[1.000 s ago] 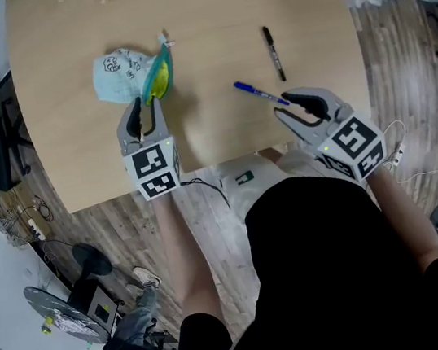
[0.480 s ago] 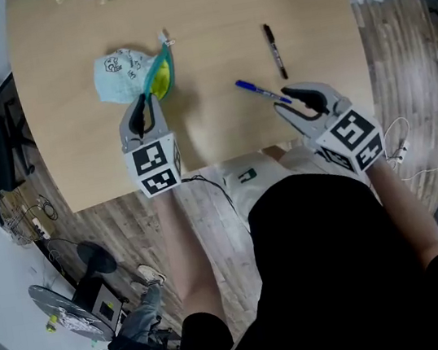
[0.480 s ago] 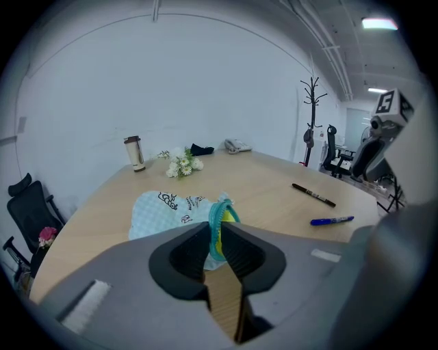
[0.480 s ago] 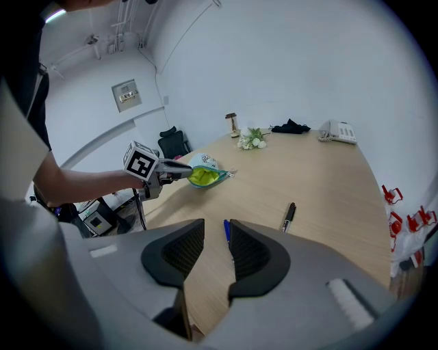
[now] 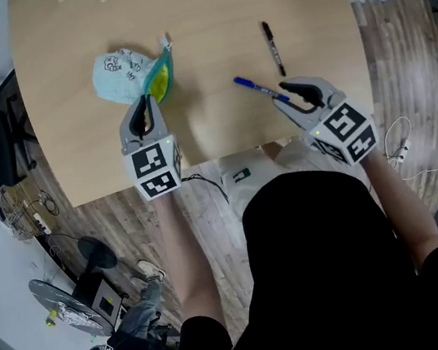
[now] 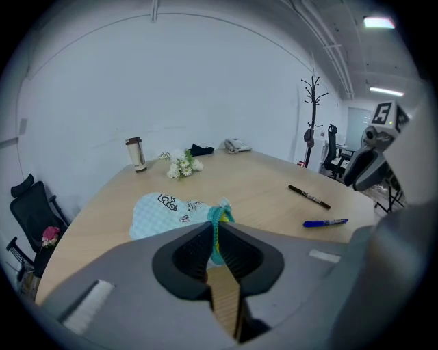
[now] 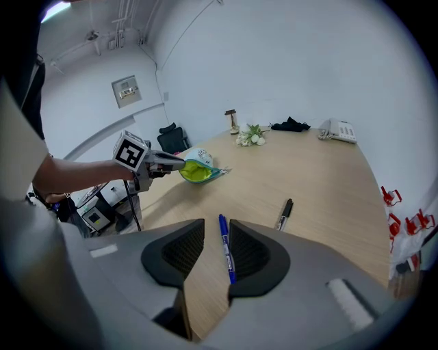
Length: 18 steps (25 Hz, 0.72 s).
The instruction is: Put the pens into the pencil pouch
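Pale wood table (image 5: 202, 16) in a white-walled office rm, plank floor (image 5: 402, 58) round it. My left tool (image 5: 144, 101) is at the pencil pouch (image 5: 121, 68), which lies on the table's left half: light blue checked fabric w/ cartoon print, teal zip rim, yellow-green lining, mouth gaping toward me & to the right. Left tool's jaws have just been closing & sit nearly together, pinched on the teal rim at the near end of the mouth; the rim strip stands up betw. the pads in the left gripper view. My right tool (image 5: 282, 91) is over the right half, tilted down at the table, jaws apart. Blue pen (image 5: 259, 88) lies flat on the wood w/ its near end betw. those jaws, close along the right-hand pad; a gap shows on the other side, so it's not clamped. Its far end points off toward the pouch side. Black pen (image 5: 272, 49) lies flat further out, just beyond the blue one, not touching it, well apart from the pouch. Both pens are outside the pouch. Far end of the table: small bunch of white flowers (image 6: 179, 164), a tumbler (image 6: 135, 152), a dark cloth (image 6: 200, 148) & a desk phone (image 6: 237, 145). Coat stand (image 6: 313, 109) by the wall on the right; black office chair (image 6: 31, 212) at left.
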{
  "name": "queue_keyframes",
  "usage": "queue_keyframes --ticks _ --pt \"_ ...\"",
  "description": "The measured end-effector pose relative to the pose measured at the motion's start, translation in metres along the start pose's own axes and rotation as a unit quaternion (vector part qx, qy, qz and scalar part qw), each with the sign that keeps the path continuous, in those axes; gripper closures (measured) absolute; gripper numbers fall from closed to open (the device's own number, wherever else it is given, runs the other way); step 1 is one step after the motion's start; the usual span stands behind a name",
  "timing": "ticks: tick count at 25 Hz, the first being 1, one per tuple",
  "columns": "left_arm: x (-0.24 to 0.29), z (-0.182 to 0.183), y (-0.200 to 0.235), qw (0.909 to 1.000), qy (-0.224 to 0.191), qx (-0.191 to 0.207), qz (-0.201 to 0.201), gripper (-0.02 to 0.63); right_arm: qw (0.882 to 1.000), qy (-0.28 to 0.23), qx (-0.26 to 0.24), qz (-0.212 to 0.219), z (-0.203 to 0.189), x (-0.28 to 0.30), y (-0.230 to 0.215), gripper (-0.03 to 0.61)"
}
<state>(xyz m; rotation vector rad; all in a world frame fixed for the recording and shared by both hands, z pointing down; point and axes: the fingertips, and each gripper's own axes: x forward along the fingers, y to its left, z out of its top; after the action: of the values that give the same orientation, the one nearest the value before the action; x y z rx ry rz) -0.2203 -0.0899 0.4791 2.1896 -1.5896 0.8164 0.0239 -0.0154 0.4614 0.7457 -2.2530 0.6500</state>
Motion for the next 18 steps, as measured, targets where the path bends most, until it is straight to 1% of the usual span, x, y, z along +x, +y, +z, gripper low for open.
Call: queue_keyframes --ticks 4,10,18 --pt "-0.008 0.005 0.002 0.9999 -0.008 -0.005 0.003 0.591 1.000 0.016 -0.021 -0.007 -0.008 0.006 0.000 0.457" --pt "-0.023 0.004 0.002 0.9999 -0.002 -0.009 0.005 0.591 0.998 0.034 -0.043 -0.016 -0.027 0.014 0.001 0.457" --pt "-0.038 0.009 -0.012 0.9999 0.001 -0.011 0.000 0.592 0.997 0.044 -0.055 -0.020 -0.046 0.020 -0.001 0.457"
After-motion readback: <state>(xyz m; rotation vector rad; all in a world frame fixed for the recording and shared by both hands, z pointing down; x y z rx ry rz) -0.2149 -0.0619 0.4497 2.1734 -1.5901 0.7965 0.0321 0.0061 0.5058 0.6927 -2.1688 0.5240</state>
